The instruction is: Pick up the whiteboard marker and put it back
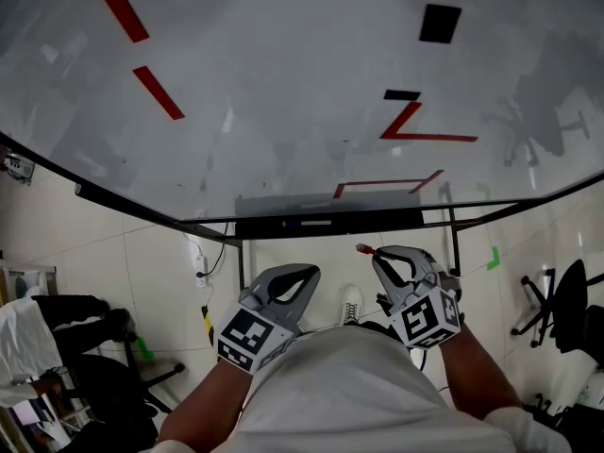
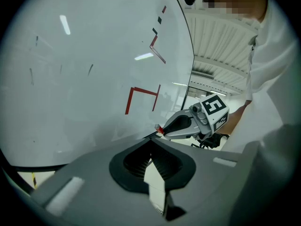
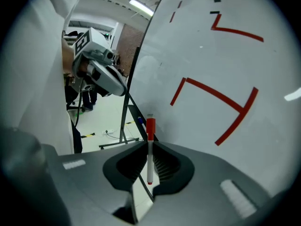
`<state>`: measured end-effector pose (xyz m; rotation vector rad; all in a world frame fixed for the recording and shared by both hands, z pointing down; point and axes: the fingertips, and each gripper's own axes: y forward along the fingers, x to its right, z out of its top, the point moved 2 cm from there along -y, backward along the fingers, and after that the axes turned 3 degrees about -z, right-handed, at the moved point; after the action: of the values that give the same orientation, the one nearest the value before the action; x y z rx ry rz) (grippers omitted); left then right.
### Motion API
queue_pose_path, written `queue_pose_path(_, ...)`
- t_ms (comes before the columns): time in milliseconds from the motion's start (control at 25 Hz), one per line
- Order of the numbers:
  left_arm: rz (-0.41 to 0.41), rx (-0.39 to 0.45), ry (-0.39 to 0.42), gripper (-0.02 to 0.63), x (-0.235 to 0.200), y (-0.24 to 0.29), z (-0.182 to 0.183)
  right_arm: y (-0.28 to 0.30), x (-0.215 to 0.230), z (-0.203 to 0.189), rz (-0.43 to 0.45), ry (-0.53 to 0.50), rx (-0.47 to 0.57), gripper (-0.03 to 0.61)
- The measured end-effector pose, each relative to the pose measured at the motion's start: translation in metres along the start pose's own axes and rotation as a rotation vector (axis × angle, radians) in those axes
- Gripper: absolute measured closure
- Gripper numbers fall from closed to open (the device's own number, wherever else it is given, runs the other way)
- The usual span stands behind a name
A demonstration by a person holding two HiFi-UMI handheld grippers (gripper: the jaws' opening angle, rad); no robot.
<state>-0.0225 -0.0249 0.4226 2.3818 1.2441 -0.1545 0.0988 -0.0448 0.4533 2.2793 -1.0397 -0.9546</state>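
Observation:
The whiteboard marker (image 3: 150, 160), white with a red cap (image 3: 150, 128), stands upright between the pads of my right gripper (image 3: 149, 144), which is shut on it. In the head view the red cap (image 1: 363, 249) pokes out of the right gripper (image 1: 379, 254) just below the whiteboard's tray (image 1: 377, 221). My left gripper (image 1: 306, 272) hangs beside it to the left, jaws shut with nothing between them. The left gripper view shows its own closed jaws (image 2: 151, 141), and beyond them the right gripper (image 2: 165, 130) with the marker's cap (image 2: 160, 130).
The whiteboard (image 1: 283, 92) carries red lines and black marks (image 1: 440, 23). A small blue-tipped object (image 3: 138, 121) lies on the tray. The stand's legs (image 1: 243, 264) and a cable reach the tiled floor. Office chairs (image 1: 557, 310) stand at the right, a seated person (image 1: 47, 333) at the left.

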Motion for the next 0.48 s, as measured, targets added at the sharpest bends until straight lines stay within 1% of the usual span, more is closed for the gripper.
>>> queue_pose_path(240,0.009,0.001,0.001,0.597,-0.004,0.0,0.0,0.012,-0.001,-0.004,-0.003,-0.109,-0.033,0.54)
queue_pose_path(320,0.003,0.0,-0.011,0.597,-0.002,0.0,-0.001,0.015,-0.001,-0.006,-0.003,-0.139,-0.047,0.54)
queue_pose_path(400,-0.003,0.0,-0.017,0.597,-0.001,0.001,-0.001,0.017,0.0,-0.009,-0.013,-0.183,-0.069,0.54)
queue_pose_path(480,0.005,-0.002,-0.003,0.597,-0.004,-0.002,-0.001,0.023,0.0,-0.01,-0.027,-0.237,-0.087,0.54)
